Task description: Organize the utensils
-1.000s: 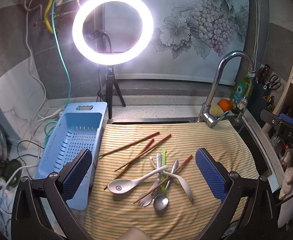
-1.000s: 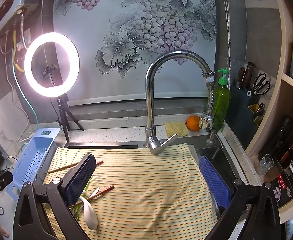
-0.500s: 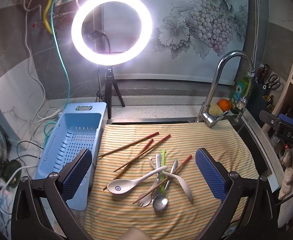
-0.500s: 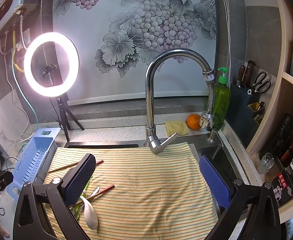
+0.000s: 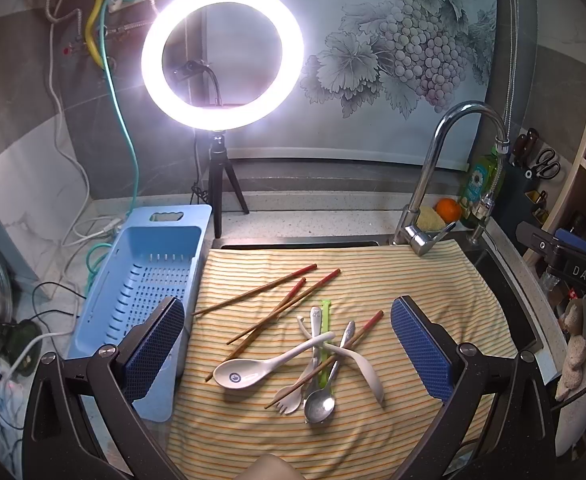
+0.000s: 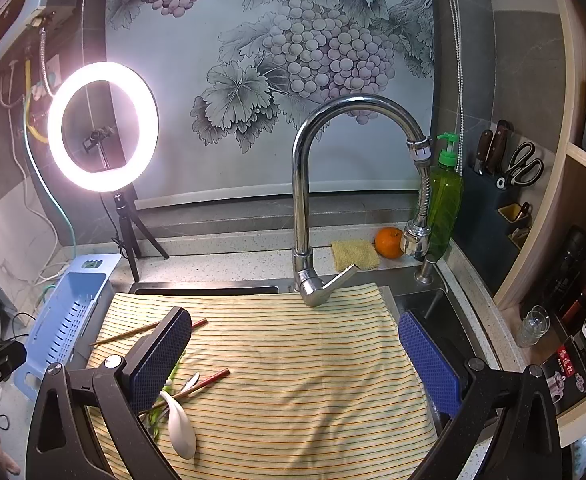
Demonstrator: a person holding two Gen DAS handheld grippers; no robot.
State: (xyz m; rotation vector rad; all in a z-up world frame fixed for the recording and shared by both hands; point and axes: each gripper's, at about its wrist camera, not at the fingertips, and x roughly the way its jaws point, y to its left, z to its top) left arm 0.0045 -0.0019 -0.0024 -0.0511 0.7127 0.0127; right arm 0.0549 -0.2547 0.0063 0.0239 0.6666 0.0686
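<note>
Utensils lie in a heap on a striped cloth: several red-tipped chopsticks, a white ceramic spoon, a second white spoon, a metal spoon, a white spork and a green utensil. My left gripper is open above them and holds nothing. My right gripper is open and empty over the cloth, to the right of the heap; a white spoon and a chopstick show by its left finger.
A light blue slotted basket stands left of the cloth. A chrome faucet rises behind it, with a sponge, an orange and a green soap bottle. A ring light on a tripod stands at the back.
Both grippers have barely moved and stay open. The utensils lie as before.
</note>
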